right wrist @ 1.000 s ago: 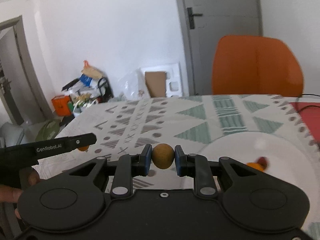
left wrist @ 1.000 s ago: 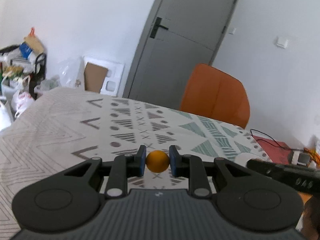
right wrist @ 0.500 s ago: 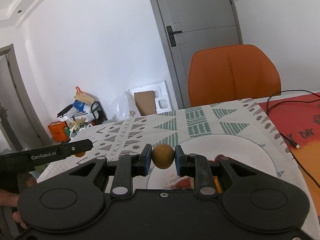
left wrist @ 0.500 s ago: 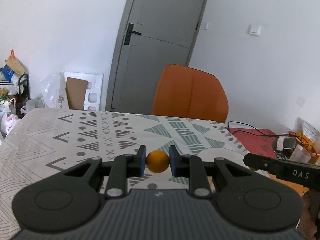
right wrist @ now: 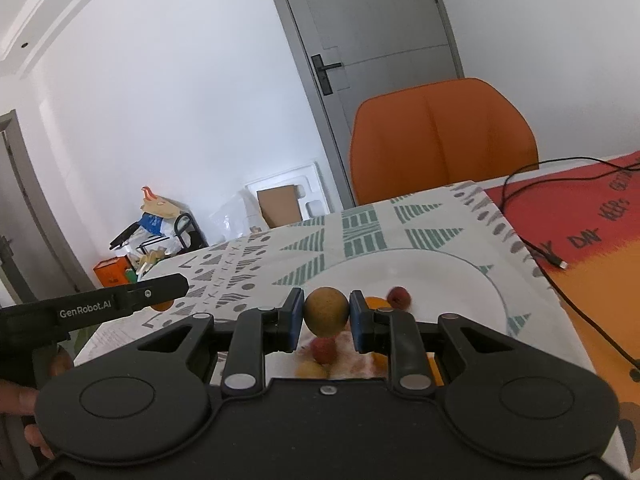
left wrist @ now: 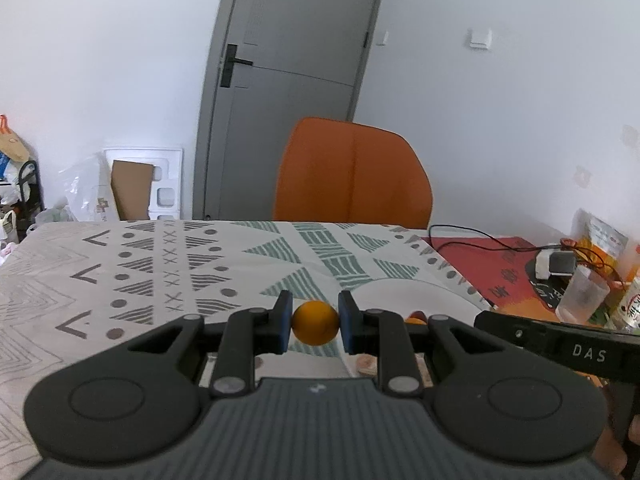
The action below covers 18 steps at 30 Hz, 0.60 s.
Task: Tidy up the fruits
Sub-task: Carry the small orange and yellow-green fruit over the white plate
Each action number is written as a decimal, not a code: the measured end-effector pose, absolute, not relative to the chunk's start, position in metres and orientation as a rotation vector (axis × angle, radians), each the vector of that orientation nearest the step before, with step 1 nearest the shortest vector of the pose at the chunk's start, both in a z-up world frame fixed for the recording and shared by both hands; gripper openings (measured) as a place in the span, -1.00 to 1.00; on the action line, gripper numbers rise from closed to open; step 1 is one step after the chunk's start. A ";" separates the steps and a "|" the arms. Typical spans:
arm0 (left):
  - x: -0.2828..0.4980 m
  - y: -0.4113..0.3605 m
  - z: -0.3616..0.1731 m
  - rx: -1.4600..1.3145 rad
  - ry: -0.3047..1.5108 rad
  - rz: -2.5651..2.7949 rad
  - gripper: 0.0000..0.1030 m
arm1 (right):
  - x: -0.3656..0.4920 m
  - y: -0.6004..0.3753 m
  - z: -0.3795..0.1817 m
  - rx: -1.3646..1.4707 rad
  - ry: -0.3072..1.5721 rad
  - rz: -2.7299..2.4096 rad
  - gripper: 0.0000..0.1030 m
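Note:
My left gripper (left wrist: pixel 314 323) is shut on a small orange fruit (left wrist: pixel 314 323) and holds it above the patterned tablecloth, just left of the white plate (left wrist: pixel 416 292). My right gripper (right wrist: pixel 326 316) is shut on a round brown fruit (right wrist: pixel 326 312) above the near part of the white plate (right wrist: pixel 440 276). On that plate lie a red fruit (right wrist: pixel 399 297), an orange fruit (right wrist: pixel 375 303) and more small fruits (right wrist: pixel 322 350) partly hidden behind my fingers. The left gripper's side shows in the right wrist view (right wrist: pixel 120 304).
An orange chair (left wrist: pixel 352 176) stands behind the table, with a grey door (left wrist: pixel 288 88) behind it. A red-orange mat (right wrist: pixel 580 232) with a black cable (right wrist: pixel 532 240) lies to the right. A plastic cup (left wrist: pixel 582 296) and clutter sit at the far right.
Both grippers have swung to the right with their fruits held; the right one now hangs over the plate and the left one has neared its edge.

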<state>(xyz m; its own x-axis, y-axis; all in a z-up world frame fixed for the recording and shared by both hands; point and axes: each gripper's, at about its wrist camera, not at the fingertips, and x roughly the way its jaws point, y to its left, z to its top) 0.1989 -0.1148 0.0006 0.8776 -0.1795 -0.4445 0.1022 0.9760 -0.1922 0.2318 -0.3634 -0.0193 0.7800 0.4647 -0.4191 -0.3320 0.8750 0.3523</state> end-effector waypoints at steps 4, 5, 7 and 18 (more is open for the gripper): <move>0.200 -0.129 0.000 -0.144 0.486 -0.160 -0.56 | 0.232 -0.374 -0.025 0.288 0.529 0.425 -0.55; 0.200 -0.131 -0.001 -0.139 0.488 -0.163 -0.56 | 0.231 -0.377 -0.027 0.294 0.532 0.424 -0.55; 0.201 -0.136 -0.002 -0.131 0.491 -0.168 -0.56 | 0.231 -0.381 -0.031 0.302 0.539 0.423 -0.52; 0.211 -0.165 -0.012 -0.094 0.525 -0.212 -0.56 | 0.233 -0.405 -0.043 0.340 0.549 0.401 -0.45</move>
